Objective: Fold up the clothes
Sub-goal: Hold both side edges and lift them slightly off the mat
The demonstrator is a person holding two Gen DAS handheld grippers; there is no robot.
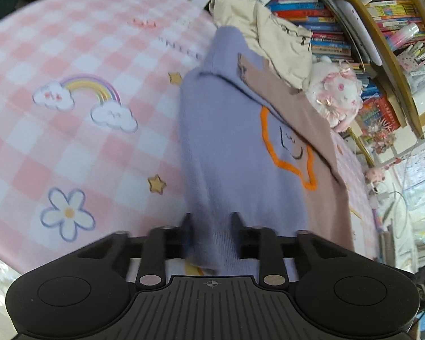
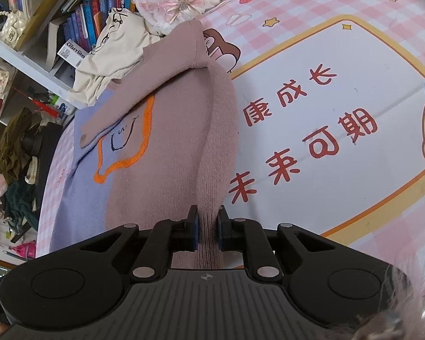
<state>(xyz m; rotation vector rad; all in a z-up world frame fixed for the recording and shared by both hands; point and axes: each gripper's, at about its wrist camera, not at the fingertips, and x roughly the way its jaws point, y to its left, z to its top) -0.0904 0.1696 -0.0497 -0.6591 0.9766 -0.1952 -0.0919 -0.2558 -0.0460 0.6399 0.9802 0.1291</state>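
A knit sweater, lilac on one half (image 1: 229,147) and dusty pink on the other (image 2: 167,147), with an orange outlined face on the chest, lies on a pink checked mat. My left gripper (image 1: 211,221) is shut on the lilac hem edge and lifts it. My right gripper (image 2: 207,221) is shut on a ribbed pink edge of the same sweater. A pink sleeve (image 2: 144,85) is folded across the chest.
A cream garment (image 1: 272,34) lies crumpled behind the sweater, next to a white and pink plush toy (image 1: 334,93). Bookshelves (image 1: 382,22) full of books stand beyond the mat. The pink checked mat (image 1: 70,85) spreads left; its printed panel (image 2: 340,113) lies right of the sweater.
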